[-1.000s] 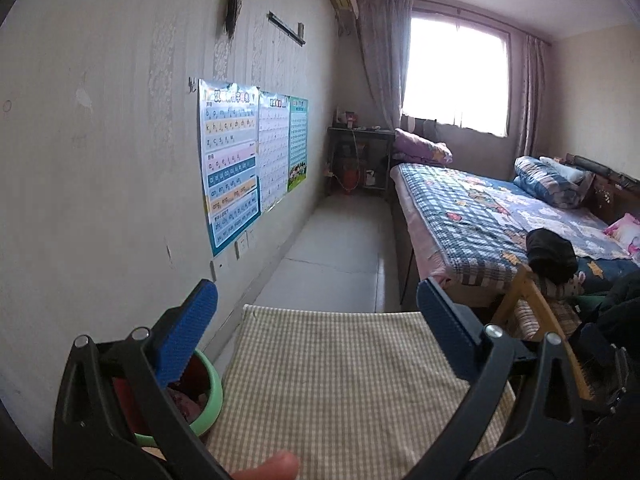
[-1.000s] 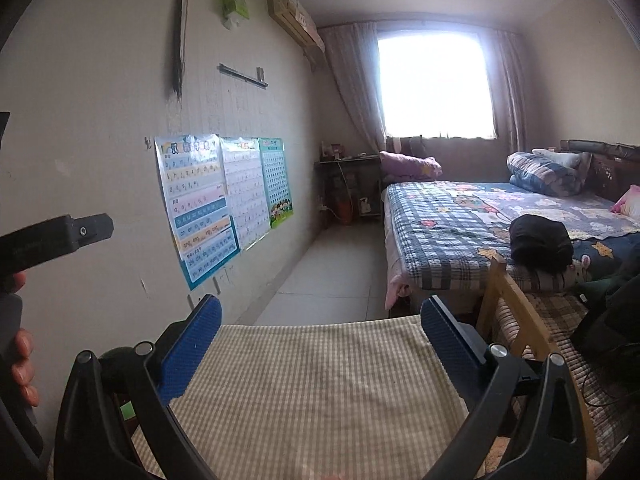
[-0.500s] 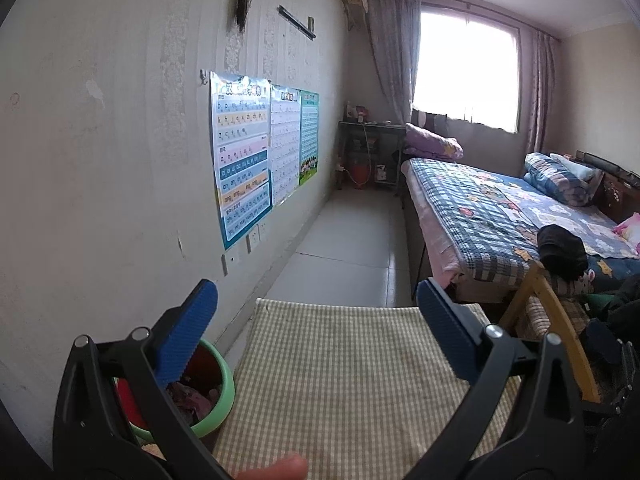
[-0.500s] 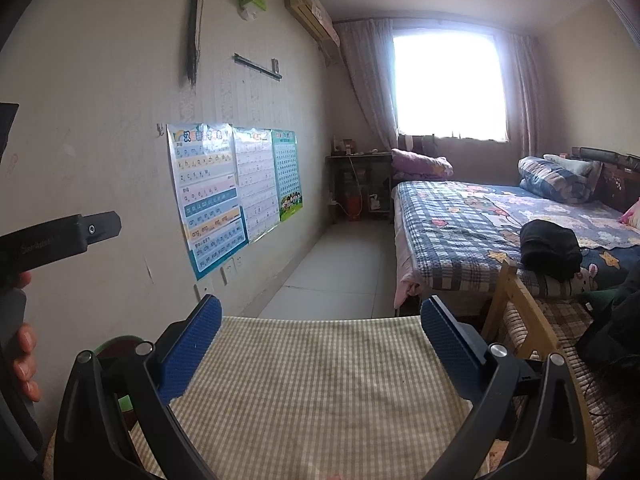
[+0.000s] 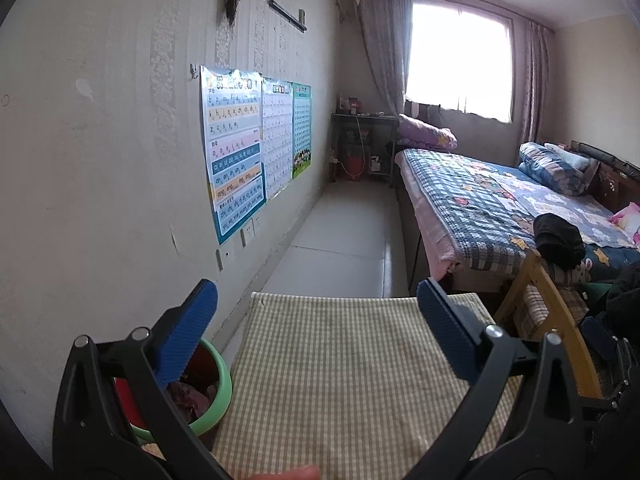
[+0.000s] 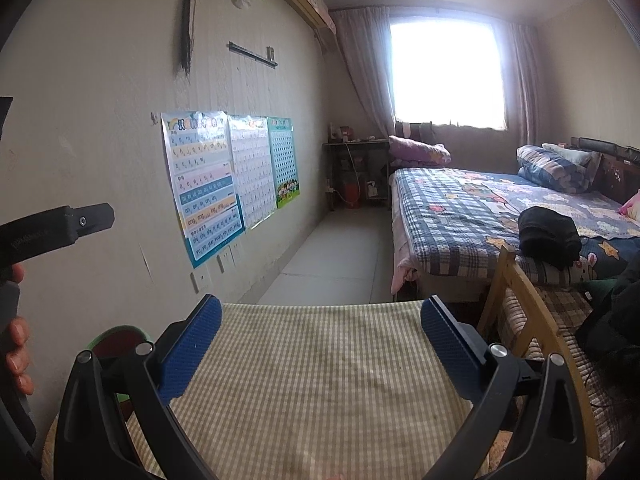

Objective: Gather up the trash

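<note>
A green-rimmed bin [image 5: 218, 390] with a red inside holds crumpled pinkish trash [image 5: 188, 396]; it stands on the floor left of a table with a checked cloth [image 5: 340, 380]. My left gripper [image 5: 318, 330] hangs open above the cloth with nothing between its blue pads; its left pad overlaps the bin. In the right wrist view the bin [image 6: 116, 334] peeks out behind the left finger. My right gripper [image 6: 320, 338] is also open and empty over the cloth [image 6: 320, 392]. No loose trash shows on the cloth.
A wall with learning posters [image 5: 236, 148] runs along the left. A bed with a plaid cover [image 5: 500, 208] fills the right, a wooden chair [image 5: 548, 308] stands beside the table. A floor aisle [image 5: 344, 240] leads to a small desk [image 5: 362, 136] under the window. The other handle and a hand [image 6: 18, 344] show at left.
Both views have shifted slightly; the left camera has tilted so more of the bin and wall shows. Both grippers stay open and empty.
</note>
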{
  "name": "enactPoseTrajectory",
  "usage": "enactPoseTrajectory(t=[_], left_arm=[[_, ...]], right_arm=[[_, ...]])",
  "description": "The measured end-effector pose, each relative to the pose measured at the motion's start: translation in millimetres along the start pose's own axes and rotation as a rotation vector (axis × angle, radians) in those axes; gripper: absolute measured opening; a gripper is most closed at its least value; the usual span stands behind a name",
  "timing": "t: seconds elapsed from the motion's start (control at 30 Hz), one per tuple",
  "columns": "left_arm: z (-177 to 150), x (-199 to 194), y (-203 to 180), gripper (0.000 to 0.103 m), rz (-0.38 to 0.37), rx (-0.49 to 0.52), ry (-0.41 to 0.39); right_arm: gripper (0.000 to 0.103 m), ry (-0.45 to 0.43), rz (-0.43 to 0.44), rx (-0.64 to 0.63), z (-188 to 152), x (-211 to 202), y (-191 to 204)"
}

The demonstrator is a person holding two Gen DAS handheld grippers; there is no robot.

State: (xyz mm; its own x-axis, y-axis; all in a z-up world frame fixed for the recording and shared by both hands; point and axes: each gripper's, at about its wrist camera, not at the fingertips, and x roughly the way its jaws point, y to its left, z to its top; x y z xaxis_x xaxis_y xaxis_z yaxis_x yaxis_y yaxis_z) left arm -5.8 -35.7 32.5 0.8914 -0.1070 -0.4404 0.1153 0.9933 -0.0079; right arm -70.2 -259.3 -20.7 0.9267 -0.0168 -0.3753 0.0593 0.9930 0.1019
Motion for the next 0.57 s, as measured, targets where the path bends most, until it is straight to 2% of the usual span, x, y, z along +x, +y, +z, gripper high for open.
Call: enactPoseTrajectory(t=[0.2,0.37,0.47,0.57], left_arm=[[-4.7,4.2,2.4,0.098,-0.010,-0.020,0.025],[-13.1,16.6,8.5,0.098,0.005,-0.041,0.072],[-29.8,31.3,21.0,0.098,-0.024,-0.056,0.135],[-61.3,44.6,49.5,0.098,0.018,-0.107,0.187]], right_arm=[[0.097,0.053,-0.003,-0.009,-9.2,9.9,-4.9],[0.097,0.253,-0.017,0.000,-54.0,63.7,-26.2],[0.096,0.393,-0.097,-0.036,-99.1,112.1,-46.0],[0.096,0.547,-0.171,-0.039,-143.9,154.9,-67.4]])
